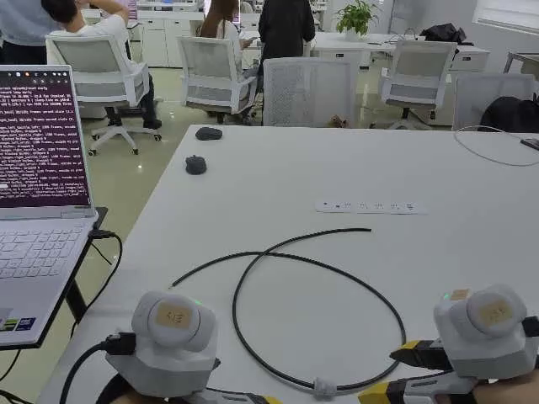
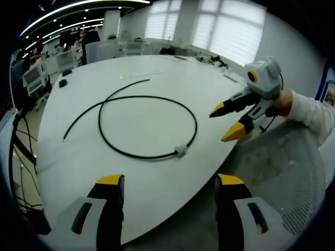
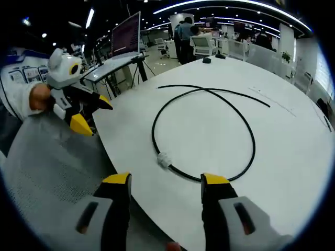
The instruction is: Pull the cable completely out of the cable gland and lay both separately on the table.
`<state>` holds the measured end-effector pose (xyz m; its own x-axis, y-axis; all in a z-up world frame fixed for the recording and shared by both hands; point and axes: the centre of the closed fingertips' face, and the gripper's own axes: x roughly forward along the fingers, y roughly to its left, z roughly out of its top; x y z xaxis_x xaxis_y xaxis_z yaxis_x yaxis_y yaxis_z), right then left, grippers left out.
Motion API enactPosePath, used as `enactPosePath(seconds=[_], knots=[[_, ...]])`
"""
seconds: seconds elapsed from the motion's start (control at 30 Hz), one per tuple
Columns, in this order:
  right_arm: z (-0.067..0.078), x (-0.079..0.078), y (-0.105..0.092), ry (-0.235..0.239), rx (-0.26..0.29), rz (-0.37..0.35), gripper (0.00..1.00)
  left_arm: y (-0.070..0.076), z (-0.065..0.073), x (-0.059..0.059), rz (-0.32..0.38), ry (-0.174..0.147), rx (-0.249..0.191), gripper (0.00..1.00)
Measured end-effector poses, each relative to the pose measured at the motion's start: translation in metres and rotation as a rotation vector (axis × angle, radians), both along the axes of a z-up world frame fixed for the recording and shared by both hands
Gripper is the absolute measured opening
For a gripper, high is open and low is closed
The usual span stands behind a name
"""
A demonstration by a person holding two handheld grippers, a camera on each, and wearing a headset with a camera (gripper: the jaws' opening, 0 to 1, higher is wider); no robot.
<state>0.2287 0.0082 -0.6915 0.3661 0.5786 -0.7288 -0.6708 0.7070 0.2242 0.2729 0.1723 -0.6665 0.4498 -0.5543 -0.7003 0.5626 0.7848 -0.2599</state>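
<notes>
Left gripper (image 2: 170,180) & right gripper (image 3: 165,179) hung wide open, empty, off the near table (image 1: 438,168) edge, pull not begun — gland (image 1: 324,388) sat on the cable (image 1: 234,303) loop just beyond, so next probably meant clamping gland w/ one, cable w/ other.

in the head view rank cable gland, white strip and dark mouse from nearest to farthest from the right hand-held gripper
1. cable gland: just left of the right hand-held gripper
2. white strip: well ahead, roughly straight in front
3. dark mouse: farthest, ahead and off to the left
</notes>
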Motion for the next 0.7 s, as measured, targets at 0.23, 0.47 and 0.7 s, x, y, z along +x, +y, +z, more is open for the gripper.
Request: enactPosePath(seconds=[0.23,0.47,0.7], knots=[[-0.007,-0.005,0.003,0.031,-0.002,0.016,0.54,-0.001,0.009,0.004,-0.035,-0.069,0.044,0.67],[-0.007,-0.007,0.006,0.044,0.009,0.017,0.54,-0.011,0.021,0.004,-0.090,-0.149,0.049,0.69],[-0.005,-0.007,0.012,0.058,0.056,-0.003,0.57,-0.018,0.030,-0.003,-0.089,-0.154,-0.064,0.65]])
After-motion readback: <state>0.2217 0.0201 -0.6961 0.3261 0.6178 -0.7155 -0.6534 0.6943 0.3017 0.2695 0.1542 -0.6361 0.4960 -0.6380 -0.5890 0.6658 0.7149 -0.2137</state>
